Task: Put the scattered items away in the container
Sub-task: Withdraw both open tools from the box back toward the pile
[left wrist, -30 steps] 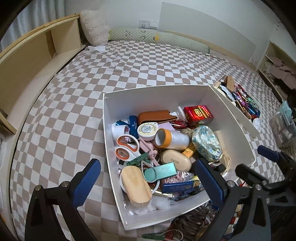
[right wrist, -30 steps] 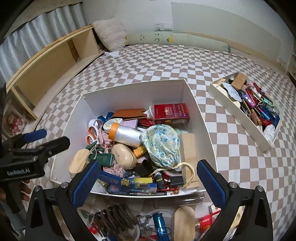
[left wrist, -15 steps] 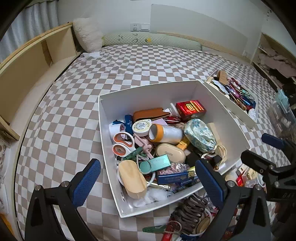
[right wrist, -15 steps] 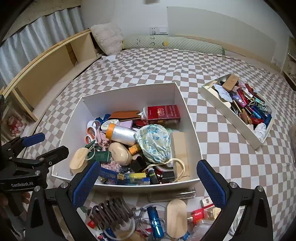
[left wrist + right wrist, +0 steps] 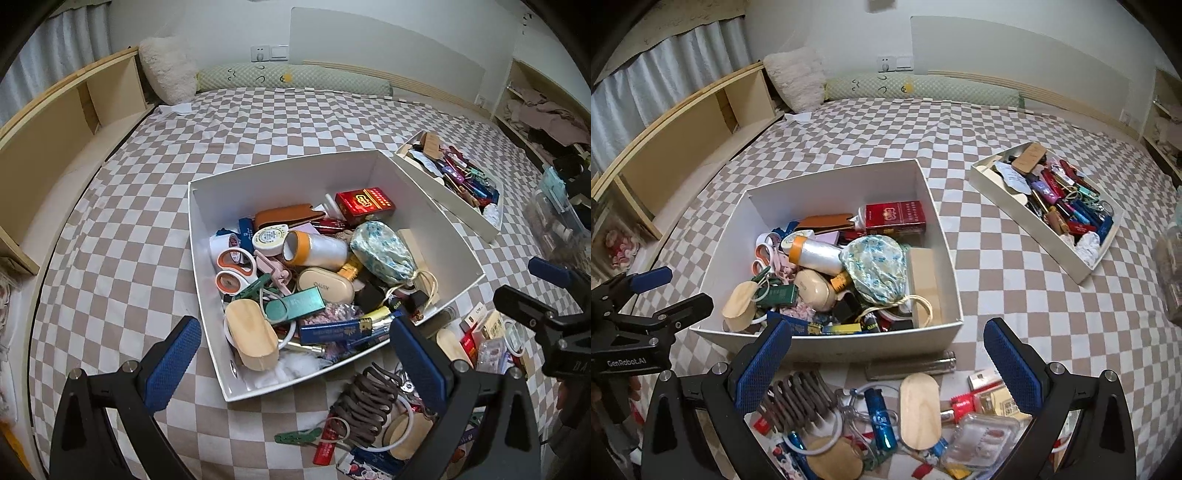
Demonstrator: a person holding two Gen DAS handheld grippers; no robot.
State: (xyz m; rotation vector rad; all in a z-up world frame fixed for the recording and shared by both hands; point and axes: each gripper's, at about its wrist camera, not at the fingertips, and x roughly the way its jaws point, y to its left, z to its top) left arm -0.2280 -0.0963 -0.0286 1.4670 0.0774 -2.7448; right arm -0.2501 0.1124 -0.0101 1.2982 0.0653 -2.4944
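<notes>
1. Container (image 5: 846, 343): white open box on the checkered bed (image 5: 1015, 288), set towards its near edge; already heaped with a floral pouch (image 5: 877, 267), red carton (image 5: 895, 218), scissors (image 5: 232, 266) and more.
2. Scattered items: pile on the bed just in front of the container's near wall, including a dark coiled cord (image 5: 798, 400), blue lighter (image 5: 881, 417), oval wooden piece (image 5: 919, 410) and metal tube (image 5: 910, 365), the tube lying against the wall.
3. Second tray (image 5: 1078, 271): full, well apart, towards the bed's right edge.
4. Left gripper (image 5: 295, 354): fingers spread, holding nothing, above the container's near left corner.
5. Right gripper (image 5: 886, 354): fingers spread, holding nothing, over the pile.
6. Risks, judged:
   - cord loops may snag neighbouring pieces and drag them along;
   - the heaped container may shed added items over its wall;
   - the soft bedding may let small, flat pieces sink away from the pads.
</notes>
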